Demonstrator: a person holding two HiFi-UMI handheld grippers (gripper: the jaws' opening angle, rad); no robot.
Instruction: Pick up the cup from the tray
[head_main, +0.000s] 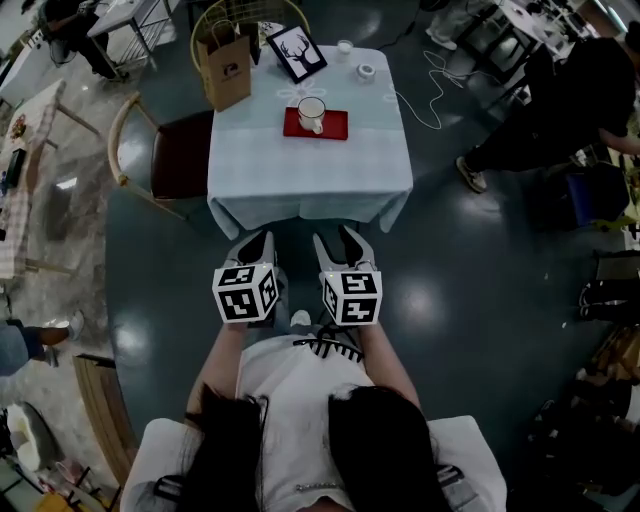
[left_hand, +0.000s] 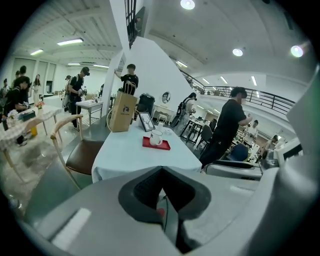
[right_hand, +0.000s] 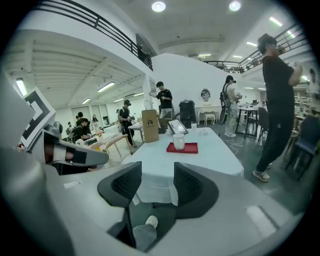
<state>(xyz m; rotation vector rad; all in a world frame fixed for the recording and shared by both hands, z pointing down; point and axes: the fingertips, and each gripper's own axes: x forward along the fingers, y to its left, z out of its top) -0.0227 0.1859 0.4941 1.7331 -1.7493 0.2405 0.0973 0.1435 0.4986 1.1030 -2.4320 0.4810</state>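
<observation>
Well ahead of both grippers, the white cup (head_main: 311, 113) stands upright on a red tray (head_main: 335, 125) in the far half of a table (head_main: 310, 175) covered with a pale cloth. The left gripper (head_main: 258, 241) and right gripper (head_main: 340, 243) hang side by side short of the near table edge, over the floor, well apart from the cup and touching nothing. In the left gripper view the jaws are pressed together with nothing between them, and the cup (left_hand: 156, 138) shows small above them. In the right gripper view the jaws stand apart and empty, with the cup (right_hand: 178, 142) and tray (right_hand: 183, 148) seen beyond the gap.

From the head view the marker cubes cover most of each gripper body, and the person's head and shoulders fill the bottom of the frame. Two small items at the far table edge are too small to name.

Behind the tray stand a brown paper bag (head_main: 227, 68) and a framed picture (head_main: 297, 52). A chair (head_main: 170, 155) with a dark seat sits at the left side of the table. The floor (head_main: 480, 300) is dark and glossy, with a pale cable (head_main: 430, 85) lying on it, and people stand among other tables in a bright open hall.
</observation>
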